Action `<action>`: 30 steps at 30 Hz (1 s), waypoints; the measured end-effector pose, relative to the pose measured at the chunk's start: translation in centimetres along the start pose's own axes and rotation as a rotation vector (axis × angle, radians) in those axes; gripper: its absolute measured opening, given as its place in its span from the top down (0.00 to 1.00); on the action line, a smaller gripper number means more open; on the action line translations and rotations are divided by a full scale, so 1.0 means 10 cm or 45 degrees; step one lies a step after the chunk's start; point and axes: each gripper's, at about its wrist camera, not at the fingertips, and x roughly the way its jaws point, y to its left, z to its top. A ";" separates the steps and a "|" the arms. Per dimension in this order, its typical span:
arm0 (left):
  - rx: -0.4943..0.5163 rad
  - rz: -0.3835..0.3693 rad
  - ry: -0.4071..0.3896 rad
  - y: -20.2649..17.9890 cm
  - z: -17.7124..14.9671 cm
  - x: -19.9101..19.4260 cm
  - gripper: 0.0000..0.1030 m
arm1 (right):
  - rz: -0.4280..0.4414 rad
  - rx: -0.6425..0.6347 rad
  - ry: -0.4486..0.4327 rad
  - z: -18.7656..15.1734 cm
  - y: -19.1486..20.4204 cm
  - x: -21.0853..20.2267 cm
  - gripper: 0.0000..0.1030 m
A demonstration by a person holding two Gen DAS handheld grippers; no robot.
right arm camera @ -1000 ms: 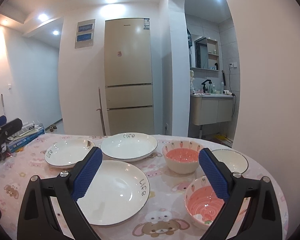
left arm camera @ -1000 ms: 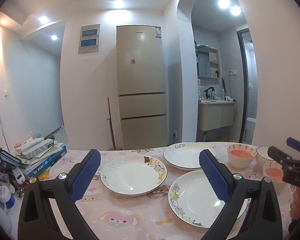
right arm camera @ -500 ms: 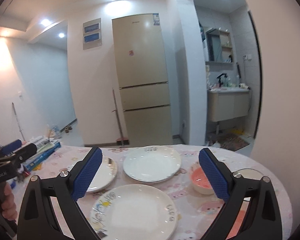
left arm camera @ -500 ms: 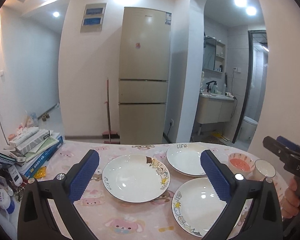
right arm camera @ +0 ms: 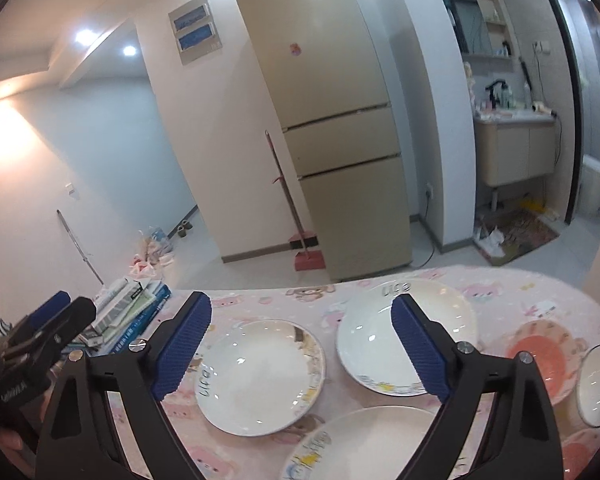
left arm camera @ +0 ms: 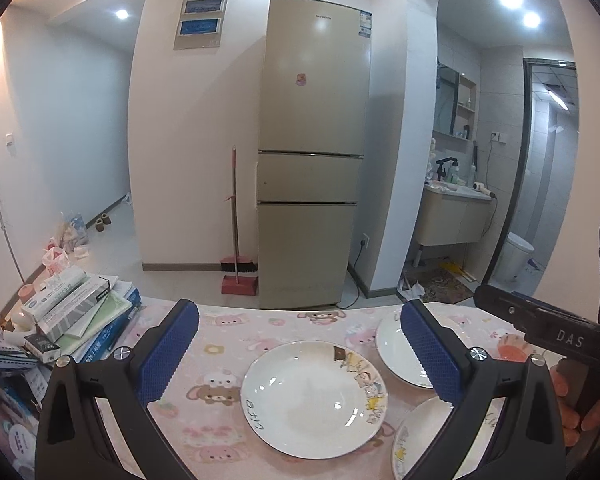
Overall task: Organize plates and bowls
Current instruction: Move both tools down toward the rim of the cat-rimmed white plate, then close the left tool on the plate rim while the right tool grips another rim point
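The left claw (left arm camera: 300, 360), black-framed with blue ribbed pads, stands spread wide above the counter (left arm camera: 228, 344), which wears a pink cloth printed with cartoon bears and rabbits; nothing sits between its pads. The landmark here is the round white plate with cartoon figures along its rim (left arm camera: 314, 398), lying flat on the counter under the gap of the left claw. Just to the right of that plate, apart from it, lies a second white plate (left arm camera: 396, 356), partly hidden by the claw's right finger, and nearer the camera on the right a third white plate (left arm camera: 414, 436) shows only an edge. Left of the landmark plate, at the counter's edge, is a leaning stack of books and boxes (left arm camera: 80, 312). Beyond it stands a tall beige refrigerator (left arm camera: 312, 152) with a red broom and dustpan (left arm camera: 236, 264) beside it.

The right claw (right arm camera: 302, 346) is also spread, its jaws having just been closing a little, with nothing gripped between them. In its view the same cartoon-rimmed plate lies under the gap toward the left finger. Farther right than the second plate sits a small bowl with an orange-pink inside (right arm camera: 540, 356), and touching or just beside it a white bowl (right arm camera: 598, 384) at the frame's edge.
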 end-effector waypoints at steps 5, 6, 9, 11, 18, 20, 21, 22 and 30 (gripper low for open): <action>-0.096 -0.002 0.112 0.26 -0.09 0.37 0.01 | 0.039 0.076 0.157 -0.16 -0.06 0.47 0.16; -0.101 -0.005 0.144 0.30 -0.11 0.44 0.03 | 0.029 0.086 0.194 -0.20 -0.07 0.56 0.16; -0.142 0.004 0.244 0.43 -0.21 0.71 0.07 | 0.055 0.104 0.315 -0.32 -0.11 0.80 0.20; -0.167 -0.002 0.314 0.49 -0.29 0.88 0.09 | 0.026 0.106 0.369 -0.38 -0.13 0.94 0.21; -0.253 -0.010 0.526 0.79 -0.60 1.43 0.21 | -0.011 0.116 0.535 -0.61 -0.21 1.32 0.26; -0.295 -0.030 0.583 0.89 -0.69 1.57 0.28 | 0.007 0.119 0.577 -0.67 -0.21 1.40 0.30; -0.310 -0.037 0.605 0.91 -0.73 1.62 0.30 | 0.016 0.125 0.595 -0.70 -0.21 1.46 0.31; -0.323 -0.041 0.628 0.93 -0.77 1.67 0.34 | 0.024 0.133 0.616 -0.73 -0.22 1.49 0.34; -0.398 -0.083 0.776 1.03 -1.07 1.97 0.53 | 0.018 0.205 0.745 -0.87 -0.33 1.67 0.52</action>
